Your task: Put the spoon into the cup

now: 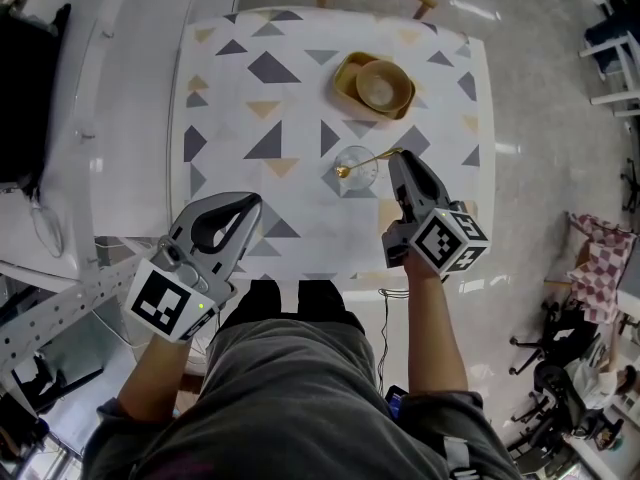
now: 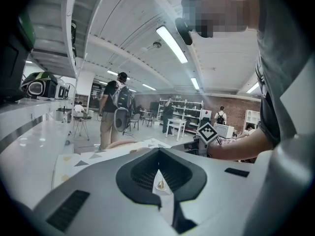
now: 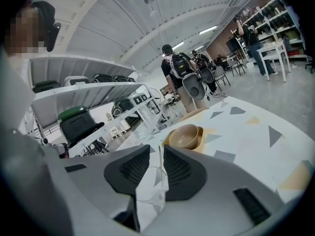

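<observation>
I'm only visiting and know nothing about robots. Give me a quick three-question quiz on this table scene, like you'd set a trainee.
1. Multiple choice: what is between the jaws of the right gripper?
A) the bowl
B) the gold spoon
C) nothing

2. True or false: the left gripper is touching the clear glass cup.

3. Fill in the blank: the tan bowl rests on a ____ tray.

Key: 1 B; 2 false, it is well apart from the cup, jaws together and empty; 3 yellow.
</observation>
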Available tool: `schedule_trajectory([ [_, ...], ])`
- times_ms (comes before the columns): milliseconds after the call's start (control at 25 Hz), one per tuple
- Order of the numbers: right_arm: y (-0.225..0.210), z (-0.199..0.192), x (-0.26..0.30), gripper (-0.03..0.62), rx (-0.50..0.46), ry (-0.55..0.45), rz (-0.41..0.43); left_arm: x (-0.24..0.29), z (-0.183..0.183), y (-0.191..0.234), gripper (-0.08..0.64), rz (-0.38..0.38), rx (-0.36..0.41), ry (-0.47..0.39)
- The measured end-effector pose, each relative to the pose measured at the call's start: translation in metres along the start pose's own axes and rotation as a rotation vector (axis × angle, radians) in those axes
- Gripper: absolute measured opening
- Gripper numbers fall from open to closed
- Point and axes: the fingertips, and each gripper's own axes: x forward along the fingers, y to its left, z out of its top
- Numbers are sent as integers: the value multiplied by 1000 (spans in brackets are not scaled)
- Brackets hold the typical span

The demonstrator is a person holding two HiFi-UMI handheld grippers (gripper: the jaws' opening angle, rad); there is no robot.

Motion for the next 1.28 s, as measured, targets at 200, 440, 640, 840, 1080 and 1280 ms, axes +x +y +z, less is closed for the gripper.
schedule_trajectory([
  [200,6,6,-14,84,-12,-31,-26,-5,13,-1,15,-19,23,-52],
  [440,19,15,-39,84,-21,-82,-55,-15,22,-7,15,-53,43,-78],
  [640,38,19,-60,81,-33,-117,-72,-27,27,-10,15,-82,52,-78],
  [840,59,22,-79,67,-50,-152,-71,-37,37,-13,15,-109,71,-119],
  [1080,89,25,-96,52,-54,-188,-52,-49,43,-17,15,-141,87,-141],
  [1280,113,25,-107,44,-38,-215,-25,-55,48,-19,15,-169,101,-156],
])
